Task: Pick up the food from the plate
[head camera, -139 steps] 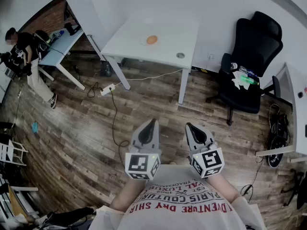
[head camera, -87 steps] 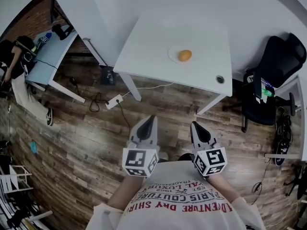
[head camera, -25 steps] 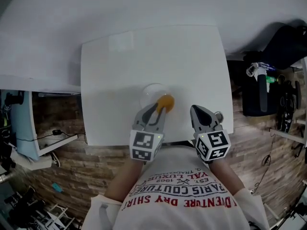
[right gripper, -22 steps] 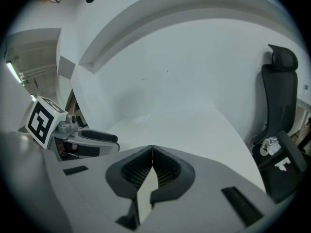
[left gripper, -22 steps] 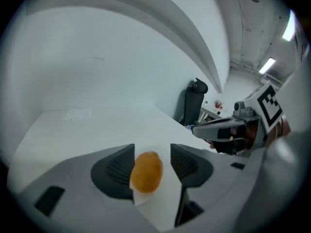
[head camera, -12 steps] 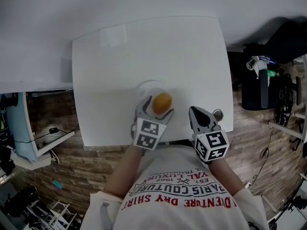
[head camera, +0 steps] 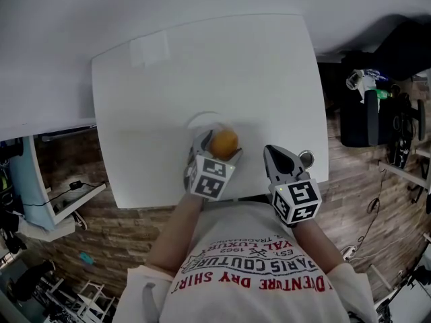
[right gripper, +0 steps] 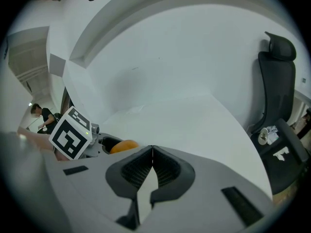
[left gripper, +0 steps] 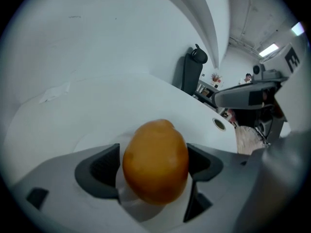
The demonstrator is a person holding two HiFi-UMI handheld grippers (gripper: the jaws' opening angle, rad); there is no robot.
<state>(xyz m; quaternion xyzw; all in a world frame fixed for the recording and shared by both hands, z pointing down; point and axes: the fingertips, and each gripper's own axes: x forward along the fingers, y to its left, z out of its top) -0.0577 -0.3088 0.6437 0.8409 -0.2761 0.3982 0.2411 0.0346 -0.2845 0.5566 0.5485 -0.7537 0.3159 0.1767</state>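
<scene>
The rounded orange food [head camera: 224,142] sits on the plate [head camera: 201,120], between the jaws of the left tongs [left gripper: 154,165], which have just been opening wide. It looks light, smooth and roll-prone, so a gentle pinch across its middle suits. The right tongs [right gripper: 152,164] are closed and empty.

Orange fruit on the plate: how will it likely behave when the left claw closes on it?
The orange fruit looks rounded and smooth, so it may roll or slip out if pinched off-centre. It seems firm enough to keep its shape. The left claw, jaws just opened, straddles it on the plate, pads apparently not pressing.
</scene>
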